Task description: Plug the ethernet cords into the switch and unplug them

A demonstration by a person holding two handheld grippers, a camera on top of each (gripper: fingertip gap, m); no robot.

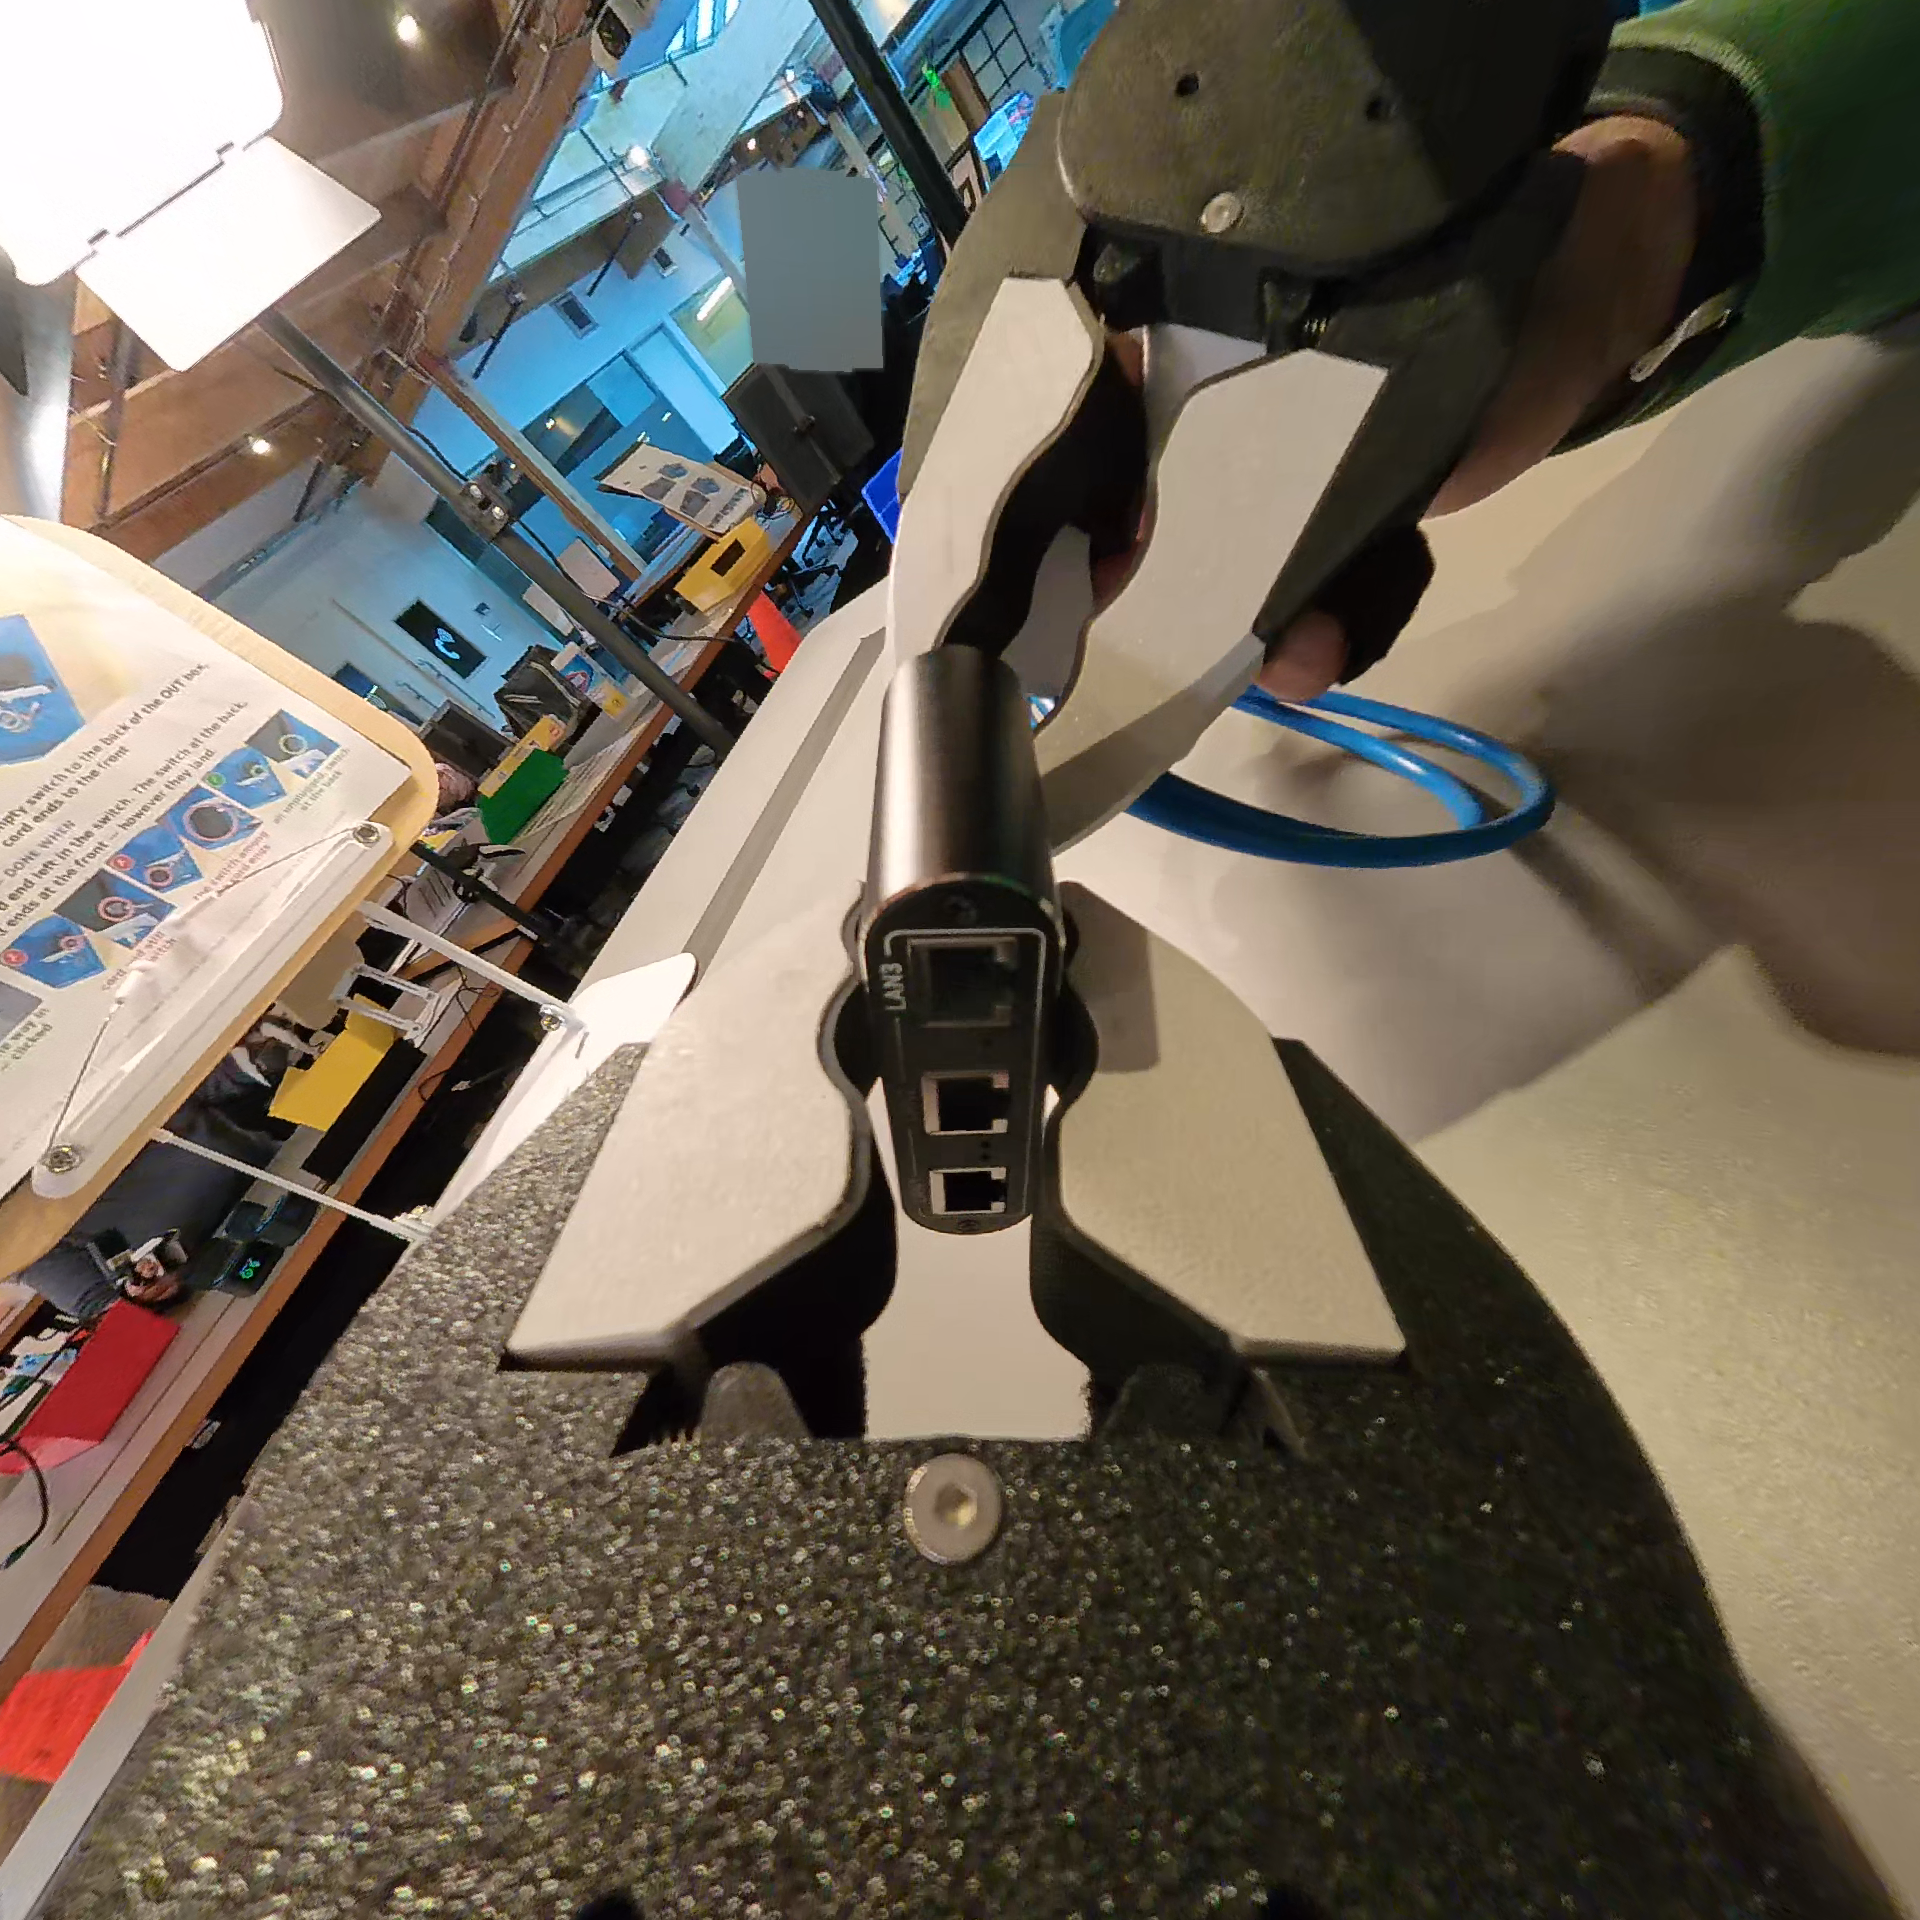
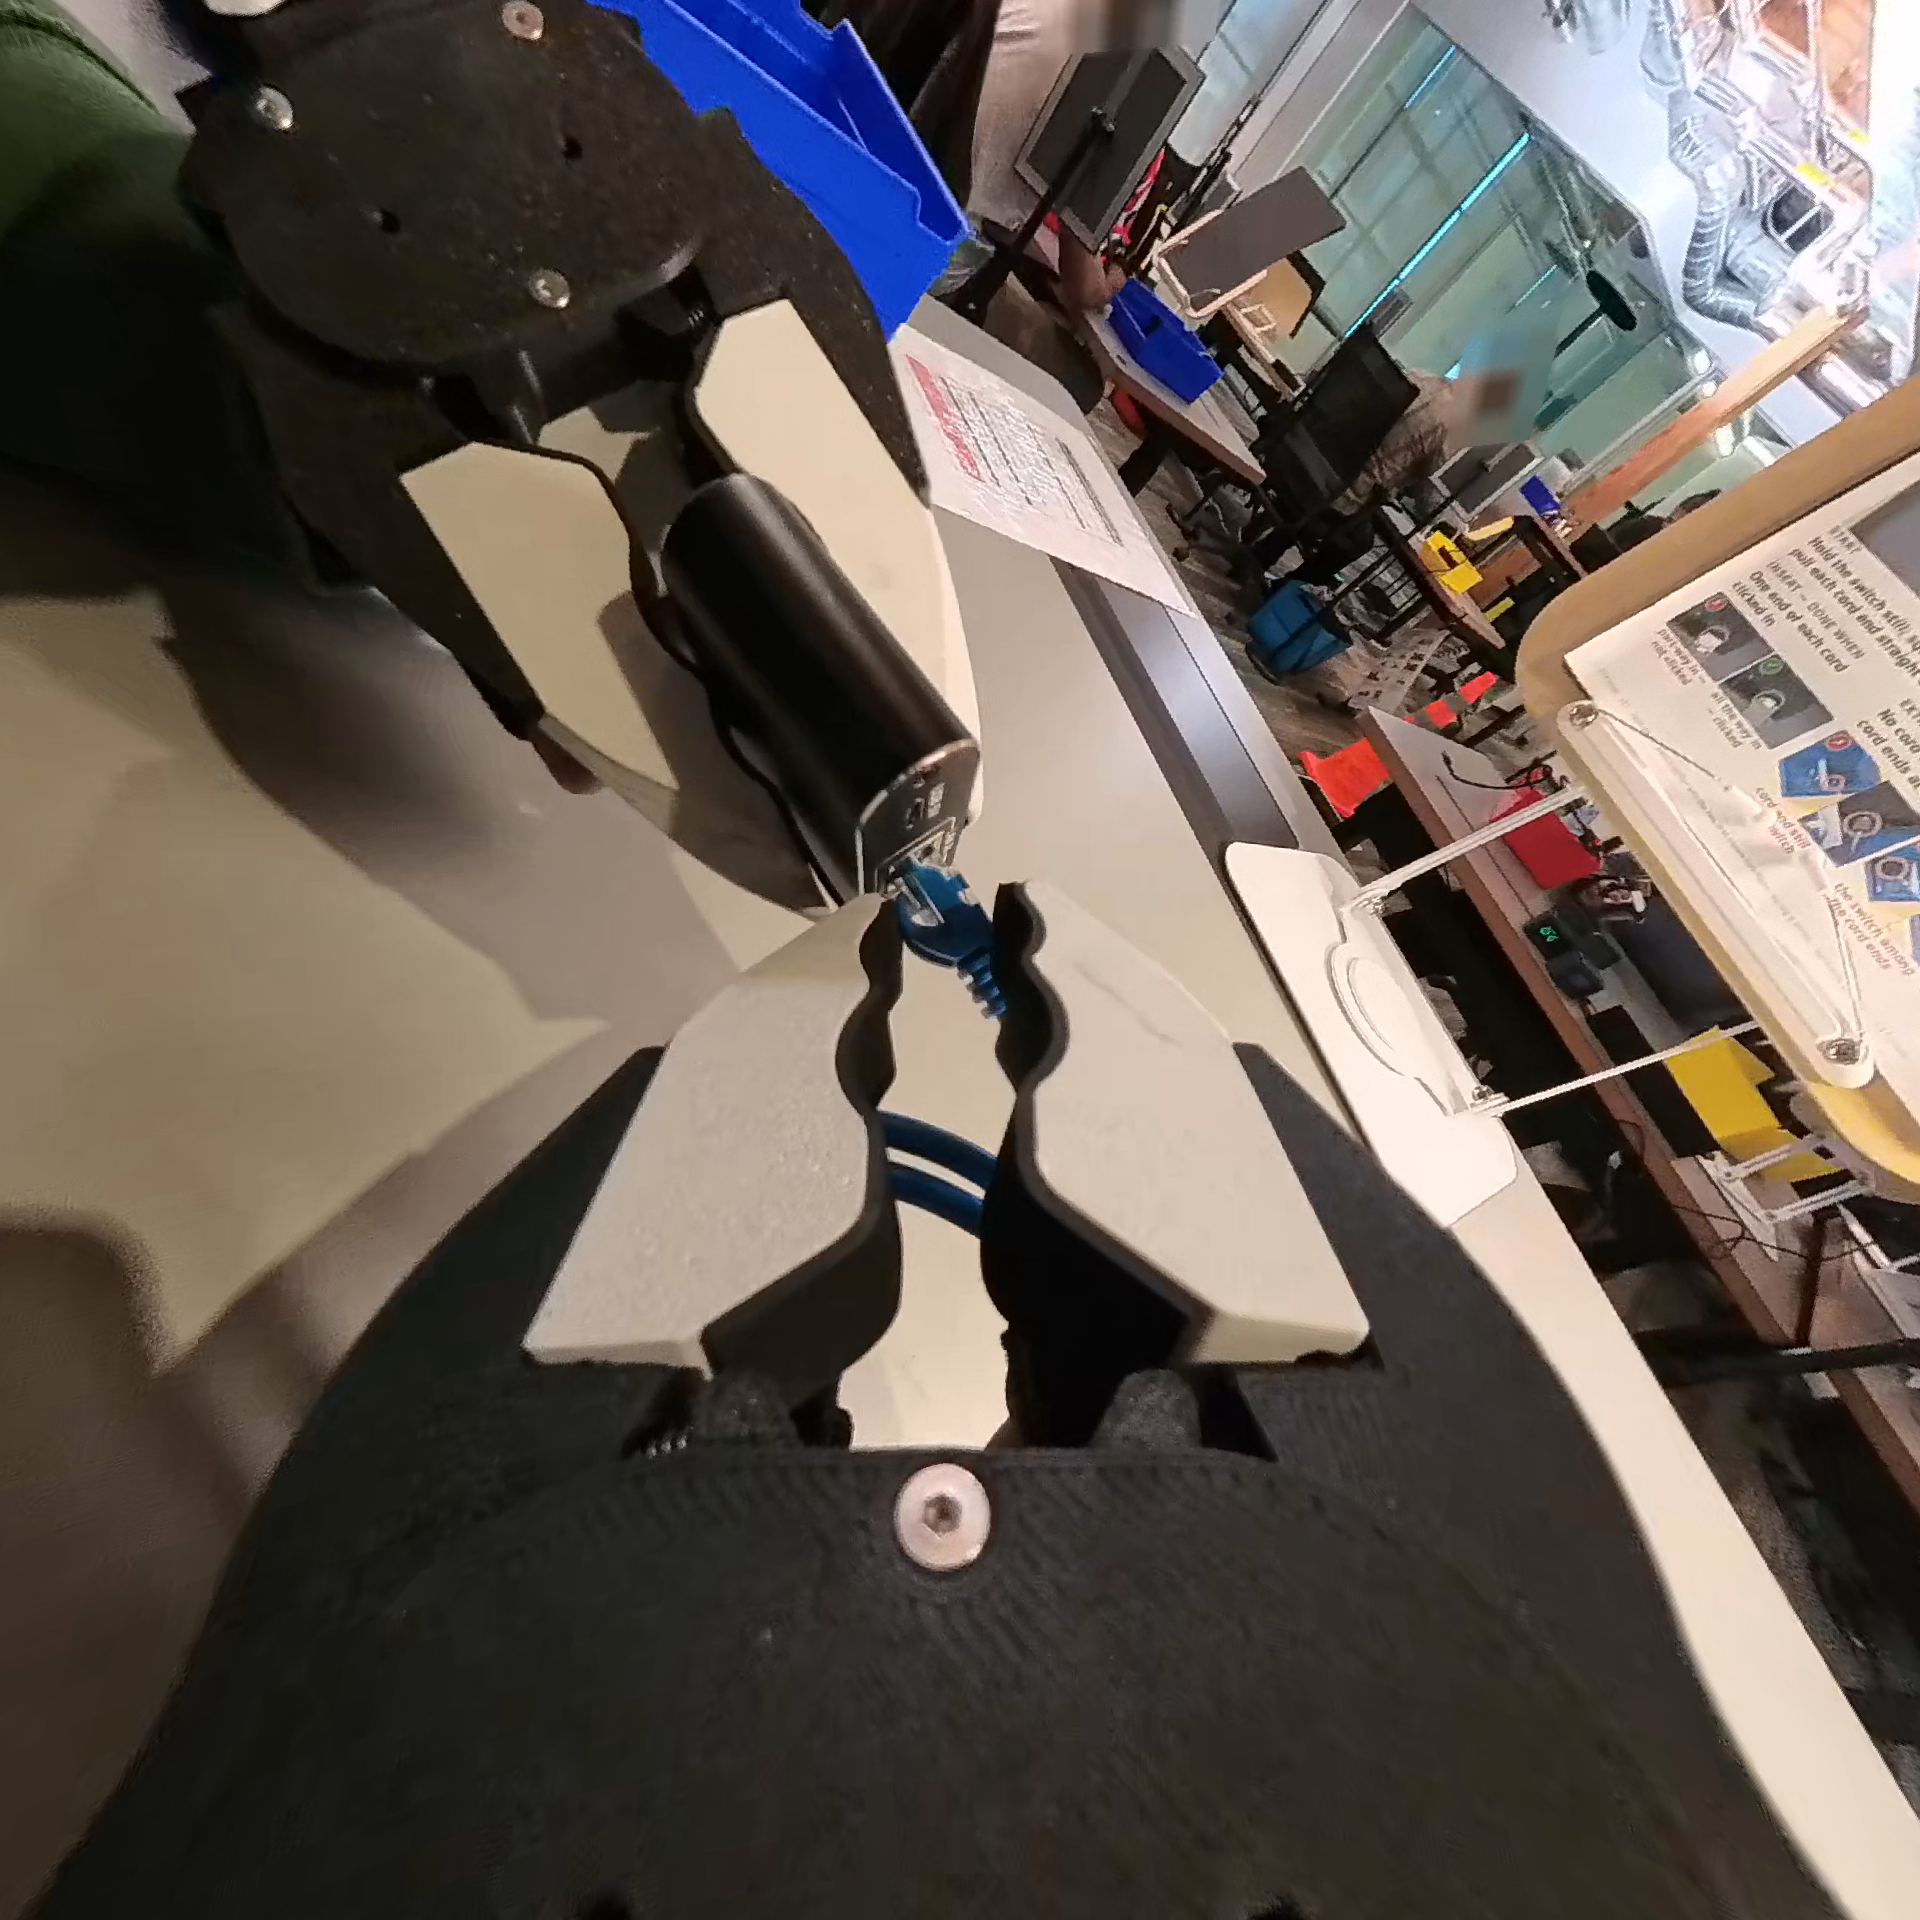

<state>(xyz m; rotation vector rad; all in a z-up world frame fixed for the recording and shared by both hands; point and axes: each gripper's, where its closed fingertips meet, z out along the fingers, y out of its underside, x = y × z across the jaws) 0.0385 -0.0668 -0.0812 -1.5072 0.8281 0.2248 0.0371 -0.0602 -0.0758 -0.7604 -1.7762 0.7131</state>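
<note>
My left gripper (image 1: 956, 1039) is shut on a black tube-shaped switch (image 1: 961, 790) and holds it above the white table. The switch's near end shows three empty ports (image 1: 966, 1101). In the right wrist view, my right gripper (image 2: 940, 935) is shut on the blue ethernet plug (image 2: 951, 930), which sits at a port on the switch's other end (image 2: 914, 821). The blue cord (image 2: 935, 1153) loops down behind the right fingers; it also shows in the left wrist view (image 1: 1351, 831). I cannot tell how deep the plug sits. The left gripper (image 2: 769, 748) shows farther off, around the switch.
An instruction board on a wooden stand (image 1: 208, 831) stands by the table's edge, with its white base plate (image 2: 1382, 1008) on the table. A printed sheet (image 2: 1039, 488) and a blue bin (image 2: 831, 135) lie farther back. A green-sleeved hand (image 1: 1818, 156) holds the right gripper. The tips of both grippers are at nearly the same place.
</note>
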